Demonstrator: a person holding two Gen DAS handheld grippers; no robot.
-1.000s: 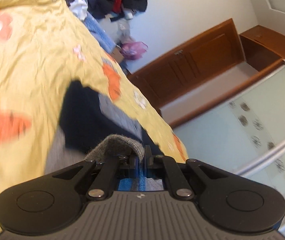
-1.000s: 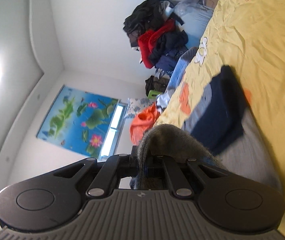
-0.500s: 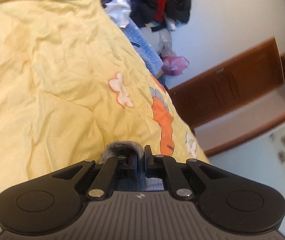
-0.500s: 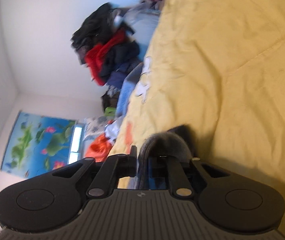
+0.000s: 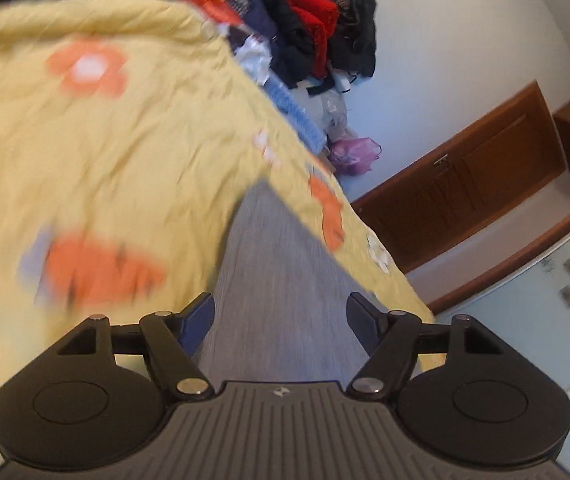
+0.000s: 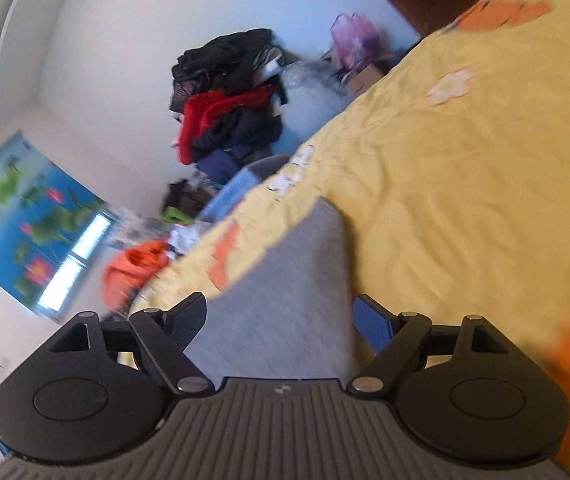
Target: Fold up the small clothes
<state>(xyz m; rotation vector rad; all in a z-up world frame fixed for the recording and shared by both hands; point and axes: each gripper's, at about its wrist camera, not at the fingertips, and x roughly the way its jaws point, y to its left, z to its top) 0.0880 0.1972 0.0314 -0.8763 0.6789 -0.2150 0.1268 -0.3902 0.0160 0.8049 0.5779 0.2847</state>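
Note:
A grey knitted garment (image 5: 281, 280) lies flat on the yellow flowered bedspread (image 5: 105, 152), stretching away from the camera in the left wrist view. My left gripper (image 5: 280, 316) hangs just above its near part, jaws opening, pads clear of the cloth. The right wrist view shows the same grey garment (image 6: 293, 292) on the bedspread (image 6: 465, 184), with my right gripper (image 6: 281, 318) over its near end. Its jaws are opening too and the pads do not press on the fabric. Both pictures are blurred.
A heap of dark and red clothes (image 5: 317, 40) is piled against the white wall beyond the bed, also the clothes heap (image 6: 225, 96) in the right wrist view. A purple bag (image 5: 355, 154) and brown wooden cabinets (image 5: 477, 196) stand past the bed's right edge. An orange cloth (image 6: 133, 270) lies off the bed.
Both grippers were shut on grey knit fabric and have let it go. The grey garment now lies spread on the bedspread under the open jaws. The dark blue part is no longer seen.

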